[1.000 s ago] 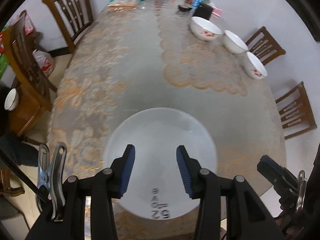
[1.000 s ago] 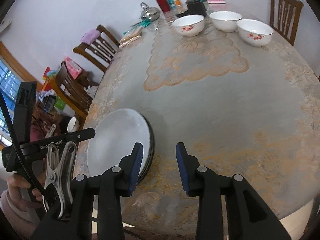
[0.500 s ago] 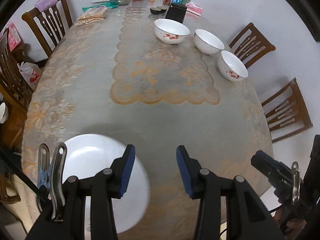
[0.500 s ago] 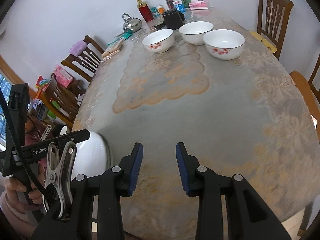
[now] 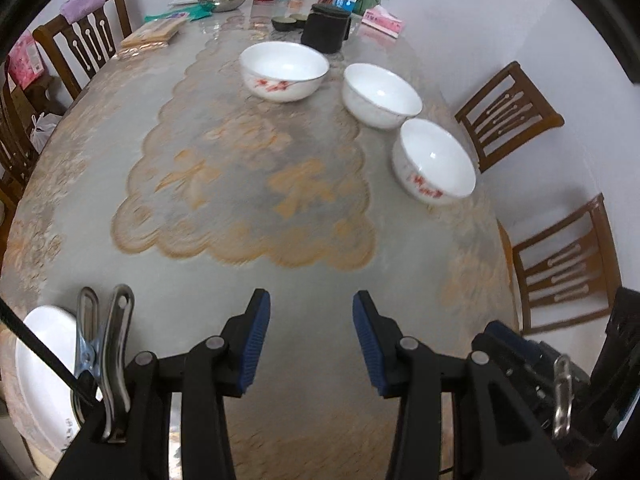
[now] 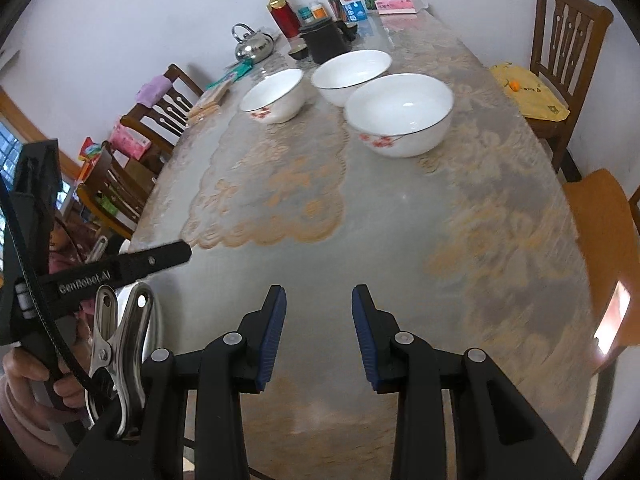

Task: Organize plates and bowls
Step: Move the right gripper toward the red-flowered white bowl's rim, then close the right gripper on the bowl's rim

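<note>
At the lower left of the left wrist view lies the white plate [image 5: 44, 364], near the table [image 5: 248, 248] edge and partly hidden behind the metal clip of your tool. Your left gripper [image 5: 311, 336] is at the lower middle, its blue fingers apart and with nothing between them, only bare tablecloth under them. Your right gripper [image 6: 319, 332] shows the same in its own view: fingers apart, empty, above the cloth.

The three bowls wait higher in the frames. In the left view, from left to right, you have the wide flowered bowl [image 5: 284, 70] at upper centre, the plain white bowl [image 5: 382, 94] beside it, and the small flowered bowl [image 5: 434, 160] at the right, close to the table edge by a wooden chair [image 5: 508, 114]. The bowls stand near one another; whether the rims touch I cannot tell.

The step now, I judge, is the reach toward the bowls. To do it well, choose one bowl for each gripper so the two do not cross. Open the fingers wider before you arrive, then come down over the rim, one finger inside and one outside. Take the bowl at the edge with care, because a push there could send it off the table. Lift straight up before you carry it over another bowl.
</note>
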A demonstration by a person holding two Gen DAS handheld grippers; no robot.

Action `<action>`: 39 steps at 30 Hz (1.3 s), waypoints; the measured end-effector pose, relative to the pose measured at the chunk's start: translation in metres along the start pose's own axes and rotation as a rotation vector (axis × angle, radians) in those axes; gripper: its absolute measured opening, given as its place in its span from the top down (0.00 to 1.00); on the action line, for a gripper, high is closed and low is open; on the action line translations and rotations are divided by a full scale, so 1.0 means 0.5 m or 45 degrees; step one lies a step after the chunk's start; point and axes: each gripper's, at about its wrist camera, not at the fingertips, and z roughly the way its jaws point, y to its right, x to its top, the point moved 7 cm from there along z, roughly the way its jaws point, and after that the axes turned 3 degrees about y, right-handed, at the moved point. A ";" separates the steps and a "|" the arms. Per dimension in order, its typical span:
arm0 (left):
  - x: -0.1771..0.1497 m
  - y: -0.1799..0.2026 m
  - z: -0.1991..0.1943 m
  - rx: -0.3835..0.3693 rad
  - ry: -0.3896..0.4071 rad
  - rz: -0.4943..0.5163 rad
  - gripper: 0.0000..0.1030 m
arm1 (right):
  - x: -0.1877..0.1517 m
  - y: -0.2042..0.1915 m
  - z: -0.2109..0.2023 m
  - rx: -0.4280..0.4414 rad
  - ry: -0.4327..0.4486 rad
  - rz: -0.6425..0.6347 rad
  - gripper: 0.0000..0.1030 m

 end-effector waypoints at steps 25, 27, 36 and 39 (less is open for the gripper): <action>0.193 0.193 0.253 -0.019 -0.041 -0.064 0.57 | 0.282 0.223 0.116 -0.144 0.021 -0.049 0.66; 0.199 0.198 0.266 -0.021 -0.047 -0.065 0.57 | 0.297 0.233 0.131 -0.146 0.012 -0.039 0.66; 0.221 0.206 0.316 0.018 -0.068 -0.035 0.57 | 0.331 0.253 0.212 -0.139 -0.052 -0.050 0.66; 0.229 0.206 0.330 0.054 -0.066 -0.009 0.63 | 0.331 0.250 0.238 -0.120 -0.080 -0.055 0.66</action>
